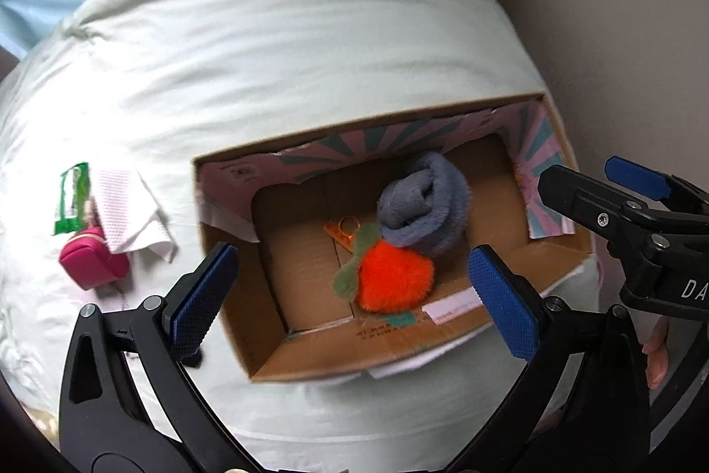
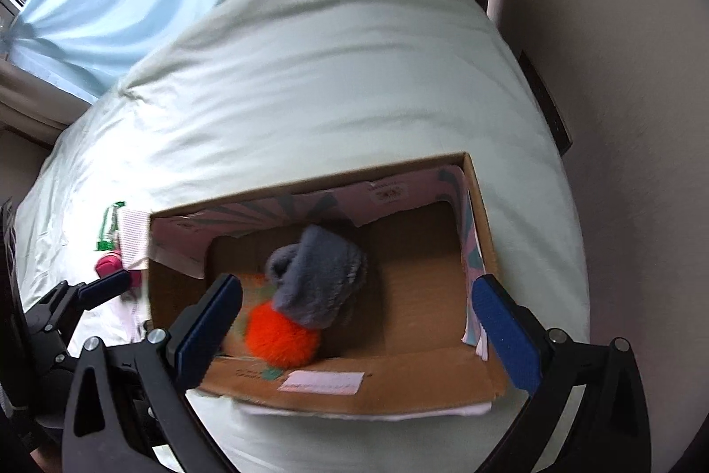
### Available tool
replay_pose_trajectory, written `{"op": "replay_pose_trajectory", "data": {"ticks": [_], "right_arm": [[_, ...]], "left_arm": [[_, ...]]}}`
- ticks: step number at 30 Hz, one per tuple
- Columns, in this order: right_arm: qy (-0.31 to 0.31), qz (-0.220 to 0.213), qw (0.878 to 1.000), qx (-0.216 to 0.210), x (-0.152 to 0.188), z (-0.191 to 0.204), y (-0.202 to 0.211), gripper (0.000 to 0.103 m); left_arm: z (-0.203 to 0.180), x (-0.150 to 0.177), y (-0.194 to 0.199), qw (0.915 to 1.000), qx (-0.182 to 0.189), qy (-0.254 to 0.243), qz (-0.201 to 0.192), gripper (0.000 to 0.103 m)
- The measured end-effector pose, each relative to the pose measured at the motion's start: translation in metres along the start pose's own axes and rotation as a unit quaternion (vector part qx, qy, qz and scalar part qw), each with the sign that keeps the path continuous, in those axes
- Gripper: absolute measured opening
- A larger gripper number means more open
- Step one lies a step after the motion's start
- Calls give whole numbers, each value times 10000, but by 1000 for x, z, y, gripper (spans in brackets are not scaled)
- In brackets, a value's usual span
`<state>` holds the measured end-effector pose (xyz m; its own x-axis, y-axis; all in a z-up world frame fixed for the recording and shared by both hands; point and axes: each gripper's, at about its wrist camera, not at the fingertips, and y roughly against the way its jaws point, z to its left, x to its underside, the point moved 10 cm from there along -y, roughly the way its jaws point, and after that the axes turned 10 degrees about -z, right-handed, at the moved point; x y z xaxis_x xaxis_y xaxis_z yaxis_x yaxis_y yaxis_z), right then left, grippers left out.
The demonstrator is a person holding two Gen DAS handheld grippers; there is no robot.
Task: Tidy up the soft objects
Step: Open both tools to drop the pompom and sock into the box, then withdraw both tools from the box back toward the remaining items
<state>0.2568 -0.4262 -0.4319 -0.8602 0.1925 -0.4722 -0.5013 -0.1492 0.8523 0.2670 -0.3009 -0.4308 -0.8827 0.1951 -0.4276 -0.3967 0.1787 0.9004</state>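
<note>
On the right gripper (image 1: 607, 180), white letters "DA" show, and the rest is cut off. The label on the cardboard box (image 2: 390, 388) is too blurry to read. Below both grippers, the orange plush carrot (image 1: 392, 280) and grey fuzzy sock (image 1: 425, 202) lie touching in the box. The left gripper (image 1: 354, 295) and right one gape wide, holding nothing.

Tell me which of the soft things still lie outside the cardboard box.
The pink pouch and white cloth lie on the bedding; the orange plush and grey sock roll are inside.
</note>
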Motion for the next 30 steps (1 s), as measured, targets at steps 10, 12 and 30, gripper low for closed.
{"op": "replay_pose_trajectory", "data": {"ticks": [10, 12, 30], "right_arm": [[159, -614, 9980, 2, -8, 49, 81, 103], [210, -760, 9969, 25, -8, 60, 98, 103], [838, -1633, 9829, -126, 40, 244, 205, 103]], "left_arm": [[34, -6, 101, 9973, -82, 87, -720, 103], [46, -2, 121, 9962, -98, 117, -855, 103], [206, 57, 276, 9821, -199, 437, -1824, 103]]}}
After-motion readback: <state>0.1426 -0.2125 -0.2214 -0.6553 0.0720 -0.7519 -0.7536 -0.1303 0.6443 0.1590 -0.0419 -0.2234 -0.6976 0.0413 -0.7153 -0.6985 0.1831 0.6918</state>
